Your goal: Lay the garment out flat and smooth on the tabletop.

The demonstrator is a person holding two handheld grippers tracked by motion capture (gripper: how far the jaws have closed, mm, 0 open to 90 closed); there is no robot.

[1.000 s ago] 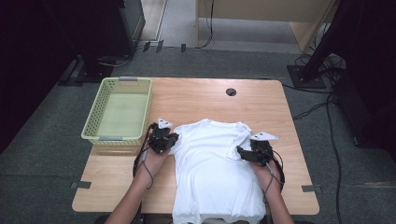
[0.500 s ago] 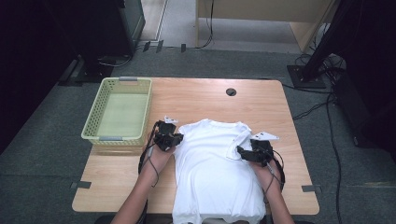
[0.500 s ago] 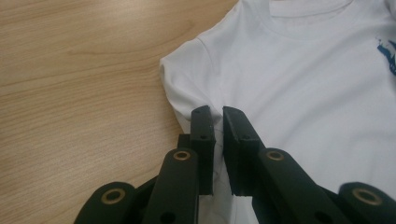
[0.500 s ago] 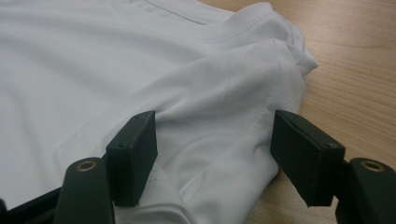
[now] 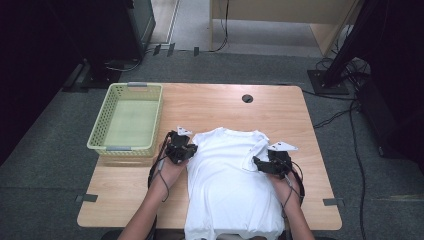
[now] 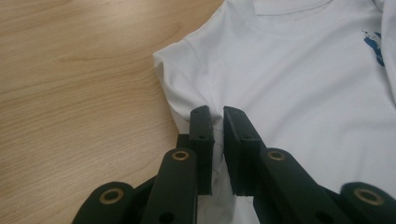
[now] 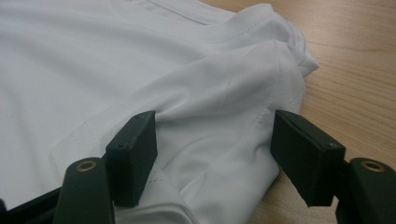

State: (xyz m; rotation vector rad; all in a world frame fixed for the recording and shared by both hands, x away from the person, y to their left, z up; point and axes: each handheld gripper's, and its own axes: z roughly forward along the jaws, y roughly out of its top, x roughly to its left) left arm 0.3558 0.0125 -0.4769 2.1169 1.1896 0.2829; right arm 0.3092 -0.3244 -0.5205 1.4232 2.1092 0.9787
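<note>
Item: white cotton T-shirt (image 5: 232, 185), lying flat on your light wooden counter (image 5: 210, 107), collar toward 12 o'clock, hem hanging over the counter edge at 6 o'clock. A small blue print (image 6: 375, 43) shows on the chest in the left gripper view. The sleeve at the shirt's 3 o'clock side is folded inward over the body; the sleeve at 9 o'clock is tucked in, so that edge runs nearly straight.

Item: your left tool (image 5: 186, 150), at the shirt's 9 o'clock edge near the shoulder. In the left gripper view (image 6: 218, 135) its jaws stand almost together, pinching a thin fold of the white cloth at the sleeve seam.

Item: your right tool (image 5: 262, 164), at the shirt's 3 o'clock side, resting on the folded sleeve. In the right gripper view (image 7: 215, 154) its jaws stand wide apart, one on either side of the bunched sleeve, pads not pressing the cloth.

Item: pale green plastic basket (image 5: 150, 117), rectangular, lattice walls, at the counter's 10 o'clock corner, just beside your left tool.

Item: round black cable grommet (image 5: 247, 98), set in the counter at 12 o'clock, well apart from the shirt.
</note>
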